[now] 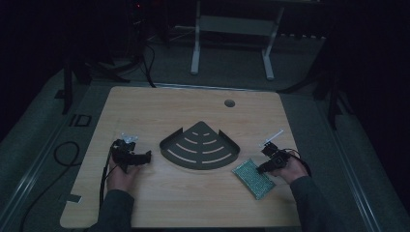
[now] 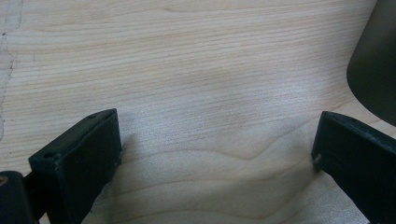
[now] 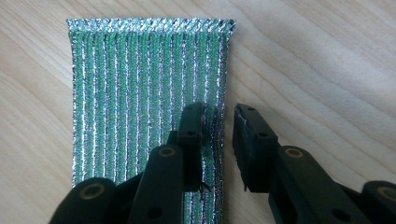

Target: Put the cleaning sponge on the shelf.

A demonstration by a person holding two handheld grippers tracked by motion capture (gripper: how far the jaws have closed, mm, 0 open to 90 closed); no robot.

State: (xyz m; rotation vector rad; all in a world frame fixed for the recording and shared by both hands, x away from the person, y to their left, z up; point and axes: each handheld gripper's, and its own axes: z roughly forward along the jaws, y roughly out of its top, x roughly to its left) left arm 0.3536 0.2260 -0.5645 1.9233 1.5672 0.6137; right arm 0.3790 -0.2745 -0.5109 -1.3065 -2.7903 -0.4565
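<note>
I have my right gripper (image 3: 218, 122) straddling the green scrubbing pad's (image 3: 140, 84) edge on the tabletop (image 1: 193, 193), jaws narrowly apart; left gripper (image 2: 215, 154) jaws wide, empty. Nothing lifted yet, I judge.

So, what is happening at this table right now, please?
A person holds a gripper in each hand over a light wooden table. The right gripper sits at one long edge of a shiny green and silver ribbed pad, its fingers slightly apart astride that edge, not yet closed. The left gripper rests open over bare wood, beside a dark fan-shaped slotted metal shelf at the middle.
</note>
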